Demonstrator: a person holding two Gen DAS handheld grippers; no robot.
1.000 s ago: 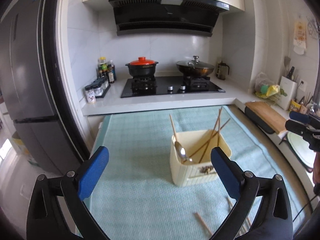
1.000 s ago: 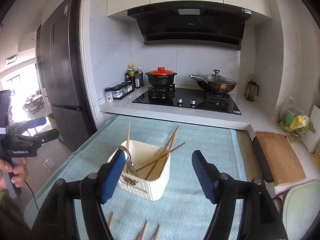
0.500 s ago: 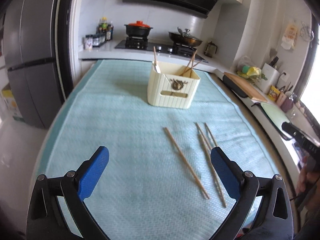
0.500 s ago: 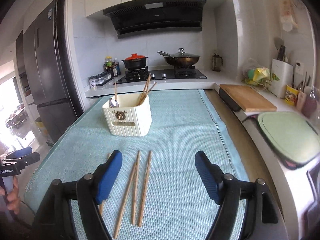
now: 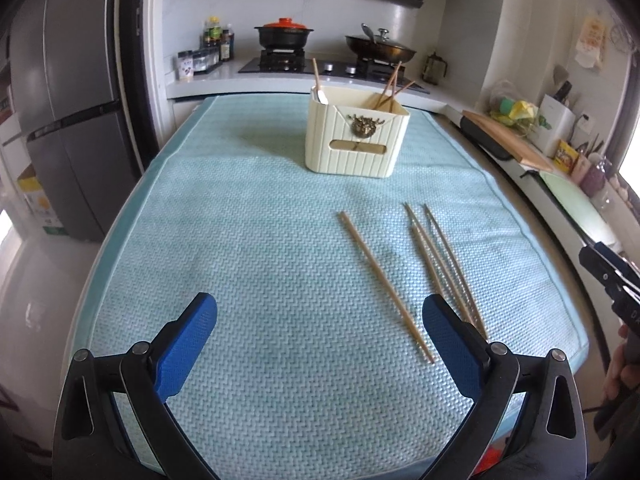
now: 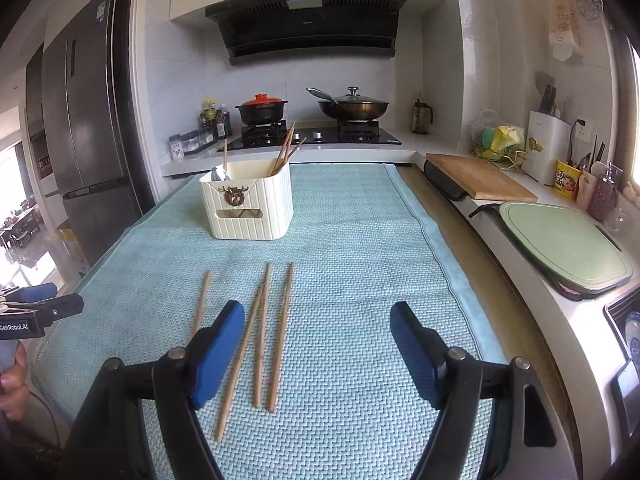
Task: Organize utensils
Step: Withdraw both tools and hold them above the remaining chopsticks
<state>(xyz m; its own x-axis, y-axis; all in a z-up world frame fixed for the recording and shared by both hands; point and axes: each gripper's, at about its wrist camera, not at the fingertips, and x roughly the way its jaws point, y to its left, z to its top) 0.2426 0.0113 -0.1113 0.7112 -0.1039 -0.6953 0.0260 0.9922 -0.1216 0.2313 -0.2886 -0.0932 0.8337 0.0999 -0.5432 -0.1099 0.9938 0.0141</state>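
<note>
While 4 chopsticks [image 6: 280, 332] lie on the mat [image 5: 240, 240], both grippers (left gripper [image 5: 320, 328], right gripper [image 6: 318, 338]) gape wide, empty.

The only plainly legible marking was "GenRobot.AI", printed in white on the black body of the left gripper [image 6: 38, 316] at the left edge of the right wrist view. The range hood [image 6: 304, 20] bore a small brand mark at its centre and a white sticker at its upper right corner, both too small to read. The yellow packet [image 6: 567, 179] on the counter carried large printed characters that could not be made out. The refrigerator [image 6: 86, 92] had a blue label near its top, unreadable.
</note>
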